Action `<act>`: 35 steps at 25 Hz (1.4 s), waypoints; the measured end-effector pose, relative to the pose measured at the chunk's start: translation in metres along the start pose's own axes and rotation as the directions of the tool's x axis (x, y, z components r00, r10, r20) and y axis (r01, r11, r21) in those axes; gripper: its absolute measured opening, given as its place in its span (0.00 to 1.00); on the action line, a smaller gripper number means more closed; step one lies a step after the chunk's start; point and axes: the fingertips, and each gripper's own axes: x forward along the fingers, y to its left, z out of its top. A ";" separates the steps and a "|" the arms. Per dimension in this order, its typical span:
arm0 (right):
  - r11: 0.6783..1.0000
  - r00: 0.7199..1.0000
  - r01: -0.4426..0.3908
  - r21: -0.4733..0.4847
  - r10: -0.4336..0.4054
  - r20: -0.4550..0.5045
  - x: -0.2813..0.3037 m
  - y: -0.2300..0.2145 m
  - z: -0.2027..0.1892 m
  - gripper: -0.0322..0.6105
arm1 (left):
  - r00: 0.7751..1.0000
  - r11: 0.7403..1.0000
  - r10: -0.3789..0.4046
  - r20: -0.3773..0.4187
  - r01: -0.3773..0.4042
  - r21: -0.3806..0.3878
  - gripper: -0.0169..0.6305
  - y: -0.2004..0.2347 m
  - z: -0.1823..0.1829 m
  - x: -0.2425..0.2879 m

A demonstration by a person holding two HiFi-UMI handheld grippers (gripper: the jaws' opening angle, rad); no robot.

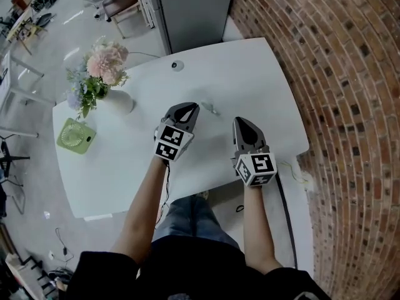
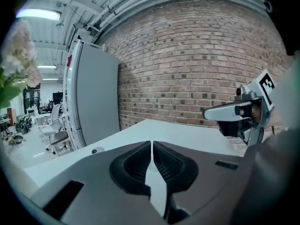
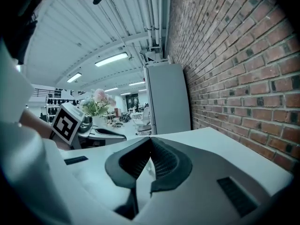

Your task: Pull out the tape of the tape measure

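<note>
One small grey thing, most likely the tape measure (image 1: 210,109), is seen lying on the white table (image 1: 262,74). It's just past the tip of the left gripper (image 1: 189,109) and up-left of the right gripper (image 1: 241,123). It's way too tiny in the head view for its shape or any tape to be made out, and in both gripper views it's pretty much lost behind the jaws. Nothing is touching it, as far as can be told.

The left gripper's jaws are pressed together in its own view, with nothing caught between them and only a sliver of table seen through the slit. Same deal for the right gripper: jaws closed tight, nothing held. Both are held low over the near half of the table; whether they rest on it can't be told.

Further out, a little round disc (image 1: 177,65) with a dark centre is seen near the far edge, and what it is can't be told. A vase (image 1: 120,101) of pink flowers (image 1: 106,62) is stood at the left end, with a green fan (image 1: 76,135) laid beside it. In the left gripper view the flowers are cut off and blurred. A brick wall (image 1: 331,74) is seen on the right, and a grey cabinet (image 1: 187,11) is cut off at the top.
</note>
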 end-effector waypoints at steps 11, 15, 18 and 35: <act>0.999 0.997 -0.037 -0.005 0.036 -0.075 0.031 -0.010 -0.037 0.05 | 0.945 0.942 -0.280 -0.167 0.304 0.142 0.31 -0.003 -0.048 0.068; 0.999 0.995 -0.038 -0.002 0.038 -0.094 0.032 -0.013 -0.048 0.05 | 0.918 0.912 -0.330 -0.219 0.370 0.177 0.31 -0.001 -0.059 0.080; 0.999 0.993 -0.036 0.001 0.036 -0.109 0.033 -0.015 -0.053 0.05 | 0.898 0.892 -0.362 -0.250 0.412 0.188 0.31 0.000 -0.065 0.085; 0.999 0.990 -0.037 -0.007 0.035 -0.137 0.031 -0.010 -0.060 0.05 | 0.842 0.831 -0.449 -0.300 0.517 0.207 0.17 -0.013 -0.076 0.083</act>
